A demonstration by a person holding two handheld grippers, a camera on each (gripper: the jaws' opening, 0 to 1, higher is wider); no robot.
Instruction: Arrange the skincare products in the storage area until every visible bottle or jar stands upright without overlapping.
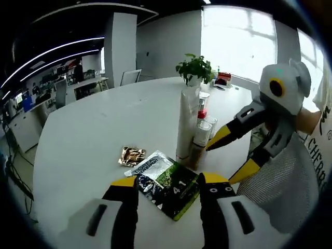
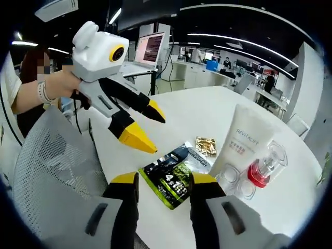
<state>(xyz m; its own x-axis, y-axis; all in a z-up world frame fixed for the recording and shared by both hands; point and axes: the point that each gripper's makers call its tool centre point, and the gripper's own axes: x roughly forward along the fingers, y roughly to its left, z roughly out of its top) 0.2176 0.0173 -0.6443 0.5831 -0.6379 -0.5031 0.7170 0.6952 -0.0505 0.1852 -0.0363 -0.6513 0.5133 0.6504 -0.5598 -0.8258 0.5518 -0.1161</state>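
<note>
Here, both grippers' jaws open, empty, green sachet (image 2: 171, 184) between them, white tube (image 2: 240, 143) upright beside possibly glass bottles (image 2: 266, 167).

White table (image 1: 93, 140) is gleaming under everything. The sachet (image 1: 168, 188) is showing black and green with white print, and a small packet (image 1: 132, 155) beside it is glinting gold and brown. The tall tube (image 2: 241, 145) is wearing plain white with grey lettering; the clear bottle (image 2: 265, 167) is glowing red inside. The left gripper (image 2: 148, 127) is flashing a white body, black arms and yellow tips, and the right gripper (image 1: 225, 158) is sporting the same. The plant (image 1: 195, 67) is looking deep green.
</note>
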